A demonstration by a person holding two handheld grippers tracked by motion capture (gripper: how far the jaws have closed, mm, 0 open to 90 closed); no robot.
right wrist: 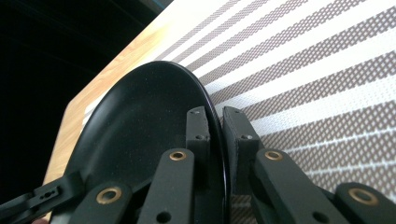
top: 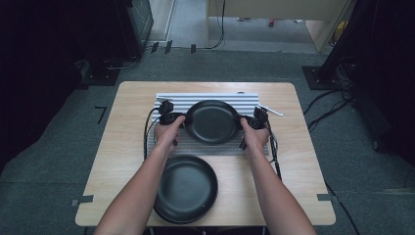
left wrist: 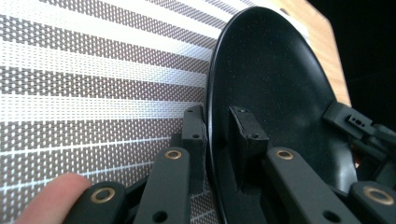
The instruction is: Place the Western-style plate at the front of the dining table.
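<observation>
Black plate point(top: 211, 121) between 2 hand-held grippers

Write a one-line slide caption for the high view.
Both grippers, left and right, clamp a round black plate over a striped placemat.

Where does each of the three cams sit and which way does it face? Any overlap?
High view: above the person's side, looking forward and down on the table; both forearms, left gripper and right gripper show.
Left gripper view: on the left gripper, looking along its jaws clamped on the black plate rim; a fingertip shows.
Right gripper view: on the right gripper, jaws on the opposite rim.
Shared: that plate over the striped mat.
</observation>
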